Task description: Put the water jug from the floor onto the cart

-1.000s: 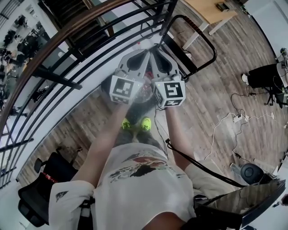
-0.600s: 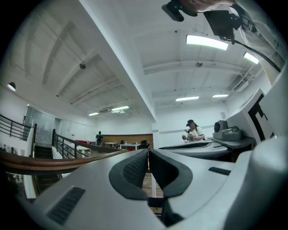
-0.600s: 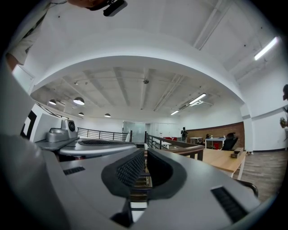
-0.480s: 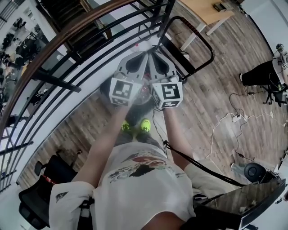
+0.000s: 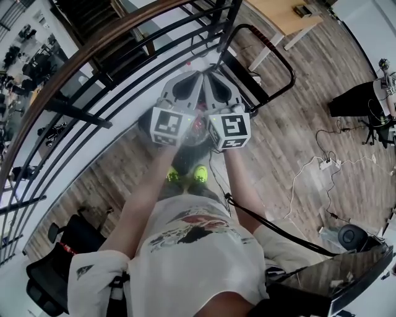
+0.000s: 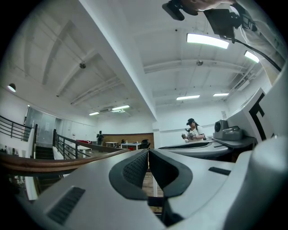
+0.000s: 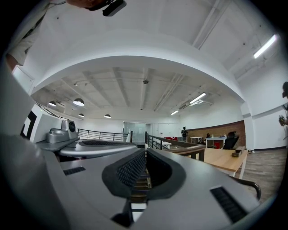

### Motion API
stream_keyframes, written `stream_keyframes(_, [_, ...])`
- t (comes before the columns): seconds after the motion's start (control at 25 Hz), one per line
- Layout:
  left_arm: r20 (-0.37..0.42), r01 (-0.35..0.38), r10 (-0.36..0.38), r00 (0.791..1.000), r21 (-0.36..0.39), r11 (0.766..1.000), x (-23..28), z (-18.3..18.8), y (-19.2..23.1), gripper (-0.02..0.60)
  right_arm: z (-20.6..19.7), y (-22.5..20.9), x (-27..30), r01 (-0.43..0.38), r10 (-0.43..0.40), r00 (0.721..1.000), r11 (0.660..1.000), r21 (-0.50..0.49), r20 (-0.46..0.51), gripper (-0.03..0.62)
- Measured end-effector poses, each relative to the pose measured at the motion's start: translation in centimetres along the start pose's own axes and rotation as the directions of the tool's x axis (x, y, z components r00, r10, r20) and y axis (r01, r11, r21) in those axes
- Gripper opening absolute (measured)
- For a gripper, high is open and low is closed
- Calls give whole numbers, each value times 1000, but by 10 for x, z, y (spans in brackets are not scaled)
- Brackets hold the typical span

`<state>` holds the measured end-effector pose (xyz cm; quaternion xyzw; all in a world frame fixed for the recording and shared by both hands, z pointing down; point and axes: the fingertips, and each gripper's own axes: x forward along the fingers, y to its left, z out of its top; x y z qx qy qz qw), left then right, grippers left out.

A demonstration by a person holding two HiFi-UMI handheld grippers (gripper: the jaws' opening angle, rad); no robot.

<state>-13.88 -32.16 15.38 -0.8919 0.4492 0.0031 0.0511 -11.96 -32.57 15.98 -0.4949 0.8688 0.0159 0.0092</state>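
In the head view both grippers are held level, side by side, and point at the railing. The left gripper is shut, its pads meeting at the tips with nothing between them. The right gripper has just been closing and is now shut on nothing. Below the marker cubes a clear water jug with a reddish top stands on the floor by the person's feet, mostly hidden. The cart's black handle loops up just right of the grippers.
A dark metal railing with a wooden rail runs across in front. A wooden desk stands beyond the cart. A black office chair is at the lower left. Cables and a power strip lie on the wood floor at right.
The right gripper's jaws have drawn together. Both grippers stay where they were in front of the railing.
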Motion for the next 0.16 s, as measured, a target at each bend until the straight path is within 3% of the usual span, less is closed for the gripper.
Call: stream_keyframes(0.16, [-10, 2, -2, 1000, -1, 1000, 9, -1, 1, 12, -1, -8, 4, -5, 5, 1000, 1000, 5, -4, 26])
